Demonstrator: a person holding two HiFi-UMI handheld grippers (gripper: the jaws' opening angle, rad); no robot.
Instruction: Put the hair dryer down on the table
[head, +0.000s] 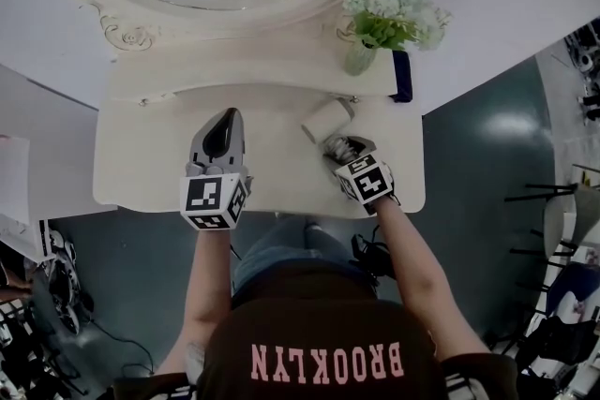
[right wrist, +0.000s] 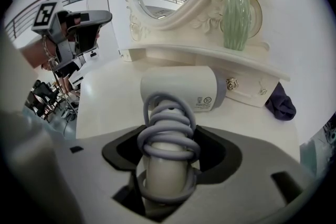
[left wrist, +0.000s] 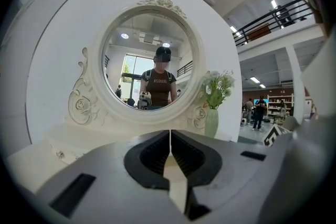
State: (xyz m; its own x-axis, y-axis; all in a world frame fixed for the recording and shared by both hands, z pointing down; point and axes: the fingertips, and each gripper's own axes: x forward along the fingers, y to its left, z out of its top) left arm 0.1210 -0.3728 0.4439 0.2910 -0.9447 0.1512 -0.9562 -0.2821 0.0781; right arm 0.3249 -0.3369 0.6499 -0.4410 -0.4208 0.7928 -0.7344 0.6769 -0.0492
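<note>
My right gripper (right wrist: 168, 157) buries the handle end of the white plastic hair dryer (right wrist: 181, 86) — its label print is too small to read.

Big open lab-type hall w/ mezzanine railing (left wrist: 278, 13), shelves (left wrist: 281, 107); vanity table (head: 141, 164) + round mirror (left wrist: 149, 55) set up inside.

The head view looks steeply down from above onto the whole table (head: 141, 155), the left gripper view faces level and square at the mirror (left wrist: 149, 60), the right gripper view tilts down close over the tabletop, and all 3 share the vase (right wrist: 236, 16), right of centre.
</note>
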